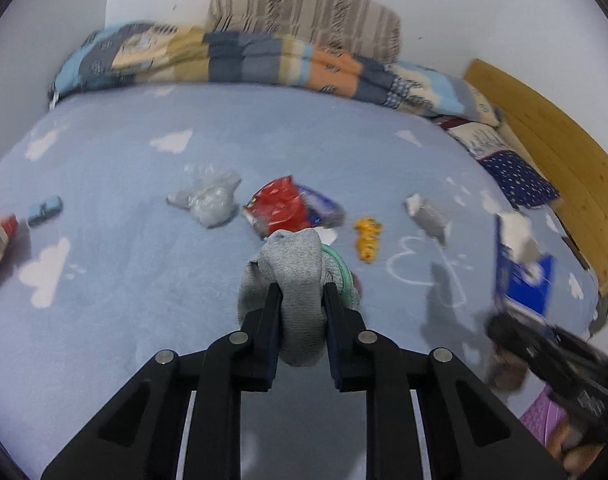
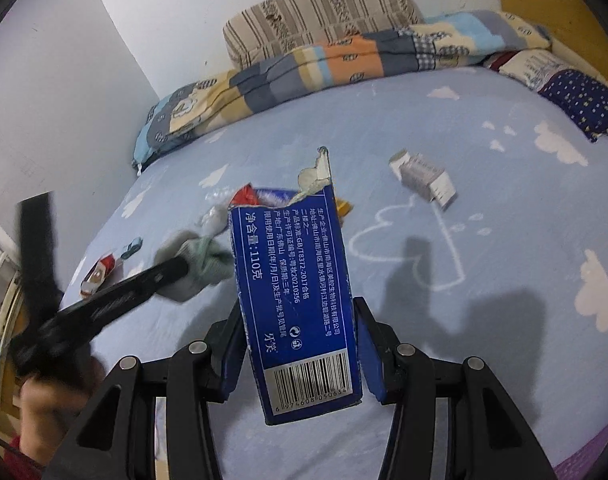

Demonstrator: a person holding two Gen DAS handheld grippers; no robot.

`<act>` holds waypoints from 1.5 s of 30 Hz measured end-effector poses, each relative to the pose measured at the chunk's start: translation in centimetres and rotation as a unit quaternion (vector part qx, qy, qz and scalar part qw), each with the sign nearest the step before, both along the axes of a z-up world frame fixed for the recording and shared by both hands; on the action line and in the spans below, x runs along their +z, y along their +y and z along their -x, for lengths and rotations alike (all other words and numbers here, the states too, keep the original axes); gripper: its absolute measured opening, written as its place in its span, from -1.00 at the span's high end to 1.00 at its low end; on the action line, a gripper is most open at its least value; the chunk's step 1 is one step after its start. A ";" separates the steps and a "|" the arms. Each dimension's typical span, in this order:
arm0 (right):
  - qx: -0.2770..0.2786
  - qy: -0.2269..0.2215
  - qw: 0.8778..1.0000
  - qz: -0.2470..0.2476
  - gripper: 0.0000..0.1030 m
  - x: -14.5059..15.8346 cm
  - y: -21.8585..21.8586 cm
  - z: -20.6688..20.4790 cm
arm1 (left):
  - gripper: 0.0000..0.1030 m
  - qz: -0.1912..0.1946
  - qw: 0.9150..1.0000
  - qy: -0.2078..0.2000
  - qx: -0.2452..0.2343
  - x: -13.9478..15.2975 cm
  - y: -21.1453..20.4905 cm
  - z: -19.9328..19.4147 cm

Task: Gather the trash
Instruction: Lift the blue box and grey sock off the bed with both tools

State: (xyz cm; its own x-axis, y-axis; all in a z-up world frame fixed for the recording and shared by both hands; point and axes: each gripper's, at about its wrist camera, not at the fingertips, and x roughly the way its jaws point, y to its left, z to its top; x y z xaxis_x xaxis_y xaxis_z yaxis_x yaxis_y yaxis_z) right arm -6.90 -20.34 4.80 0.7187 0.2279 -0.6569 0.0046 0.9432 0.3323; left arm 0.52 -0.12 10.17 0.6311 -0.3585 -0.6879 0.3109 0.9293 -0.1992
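Observation:
My left gripper (image 1: 302, 294) is shut on a grey sock (image 1: 300, 280) and holds it above the blue bed sheet (image 1: 144, 312); it also shows in the right wrist view (image 2: 192, 266). My right gripper (image 2: 300, 320) is shut on a torn blue toothpaste box (image 2: 296, 292), seen at the right of the left wrist view (image 1: 522, 276). On the bed lie a red and blue wrapper (image 1: 292, 206), a clear plastic bag (image 1: 210, 198), an orange wrapper (image 1: 368, 238) and a small grey carton (image 1: 428, 214), which also shows in the right wrist view (image 2: 424, 176).
A folded patchwork blanket (image 1: 264, 60) and a striped pillow (image 1: 304, 12) lie along the far wall. A wooden headboard (image 1: 552, 148) stands at the right. A small blue item (image 1: 44, 210) and a red packet (image 1: 0, 236) lie at the left of the bed.

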 end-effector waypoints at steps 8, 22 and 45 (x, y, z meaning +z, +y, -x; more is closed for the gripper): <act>-0.002 -0.013 1.000 0.000 -0.02 0.6 -0.7 0.4 | 0.64 0.002 1.000 -0.023 0.008 2.4 0.4 4.8; 0.020 -0.012 1.000 0.016 -0.02 0.5 0.6 0.8 | 0.64 -0.013 0.999 -0.047 0.018 1.2 0.1 5.3; -0.003 -0.023 1.000 0.021 -0.03 0.8 0.3 1.1 | 0.64 -0.056 0.993 -0.102 0.030 2.3 -0.9 6.5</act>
State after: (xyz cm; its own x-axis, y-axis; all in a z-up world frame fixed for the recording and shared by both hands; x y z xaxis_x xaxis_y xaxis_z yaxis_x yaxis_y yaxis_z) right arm -7.96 -20.05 5.61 0.7495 0.1954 -0.6325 -0.0030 0.9564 0.2920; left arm -5.95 -0.99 12.52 0.7796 -0.2450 -0.5764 0.2778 0.9601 -0.0323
